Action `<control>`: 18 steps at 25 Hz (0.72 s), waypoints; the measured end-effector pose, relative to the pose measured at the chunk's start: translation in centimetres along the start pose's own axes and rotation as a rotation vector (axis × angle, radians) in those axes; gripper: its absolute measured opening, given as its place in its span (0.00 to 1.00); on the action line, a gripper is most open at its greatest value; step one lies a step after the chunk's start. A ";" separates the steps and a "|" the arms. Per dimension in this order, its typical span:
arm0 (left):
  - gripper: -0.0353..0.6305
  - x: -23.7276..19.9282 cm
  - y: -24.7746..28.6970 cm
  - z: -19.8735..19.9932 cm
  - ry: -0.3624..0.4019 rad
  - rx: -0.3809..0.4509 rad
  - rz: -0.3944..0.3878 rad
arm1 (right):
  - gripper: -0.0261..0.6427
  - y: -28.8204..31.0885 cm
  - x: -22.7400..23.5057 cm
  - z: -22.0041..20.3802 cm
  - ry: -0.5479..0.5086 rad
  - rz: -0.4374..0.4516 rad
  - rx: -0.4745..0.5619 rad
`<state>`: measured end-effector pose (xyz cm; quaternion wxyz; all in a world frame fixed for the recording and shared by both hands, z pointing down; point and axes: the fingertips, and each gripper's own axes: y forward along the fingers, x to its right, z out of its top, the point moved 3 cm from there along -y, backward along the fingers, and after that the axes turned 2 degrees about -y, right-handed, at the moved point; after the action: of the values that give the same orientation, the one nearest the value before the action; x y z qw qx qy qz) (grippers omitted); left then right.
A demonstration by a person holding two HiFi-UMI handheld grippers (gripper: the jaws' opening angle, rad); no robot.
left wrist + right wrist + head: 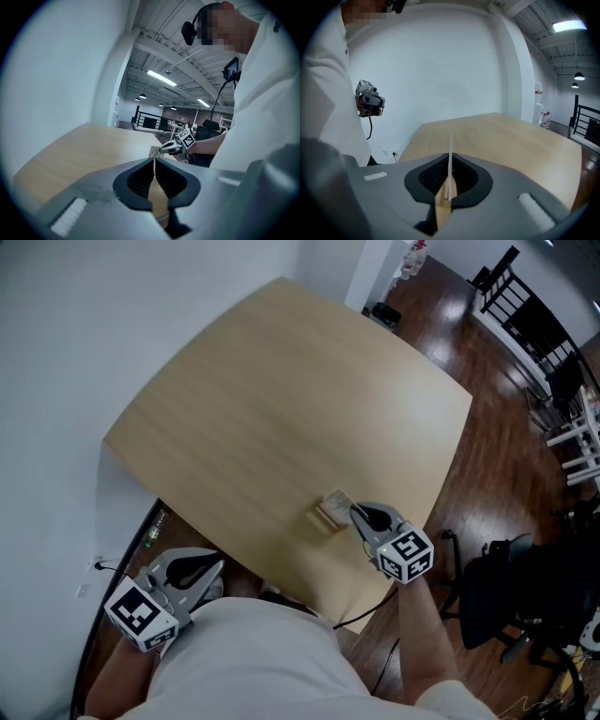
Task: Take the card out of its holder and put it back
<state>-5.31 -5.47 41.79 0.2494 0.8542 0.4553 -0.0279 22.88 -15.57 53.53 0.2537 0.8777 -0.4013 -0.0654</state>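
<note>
Right gripper [449,165] clamps card [451,143] edge-on, beside holder [326,518].

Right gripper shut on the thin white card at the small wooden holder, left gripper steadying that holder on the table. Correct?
The left part is wrong. The left gripper hangs shut and empty off the near edge of the light wooden table, apart from the small wooden holder; the head view shows it. The right gripper is shut on the thin white card.
</note>
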 end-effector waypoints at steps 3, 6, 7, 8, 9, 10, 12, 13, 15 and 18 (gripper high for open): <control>0.08 -0.2 0.0 0.0 -0.001 -0.008 0.003 | 0.07 0.5 0.1 -0.8 0.009 0.004 -0.007; 0.08 -0.3 0.0 -0.1 -0.004 -0.013 0.006 | 0.07 1.2 0.2 -1.7 0.020 0.010 -0.015; 0.08 -0.4 -0.1 -0.1 -0.006 -0.015 0.007 | 0.07 1.4 0.2 -2.0 0.023 0.012 -0.019; 0.08 -0.4 -0.1 -0.1 -0.008 -0.016 0.008 | 0.07 1.6 0.2 -2.2 0.026 0.013 -0.021; 0.08 -0.5 -0.1 -0.1 -0.010 -0.018 0.008 | 0.07 1.7 0.1 -2.4 0.032 0.014 -0.020; 0.08 -0.5 -0.2 -0.1 -0.012 -0.019 0.008 | 0.07 1.7 0.1 -2.6 0.038 0.014 -0.018; 0.08 -0.5 -0.4 -0.2 -0.014 -0.019 0.009 | 0.07 1.7 0.2 -2.7 0.045 0.015 -0.013; 0.08 -0.6 -0.4 -0.2 -0.015 -0.020 0.009 | 0.07 1.7 0.2 -2.7 0.045 0.015 -0.012; 0.08 -0.6 -0.4 -0.1 -0.015 -0.021 0.010 | 0.07 1.6 0.2 -2.7 0.044 0.012 -0.014; 0.08 -0.8 -0.6 -0.1 -0.014 -0.019 0.004 | 0.07 1.6 0.3 -2.7 0.042 -0.003 -0.013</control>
<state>-6.27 -5.79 41.85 0.2609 0.8525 0.4521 -0.0292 22.82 -15.60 56.70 0.2677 0.8778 -0.3942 -0.0498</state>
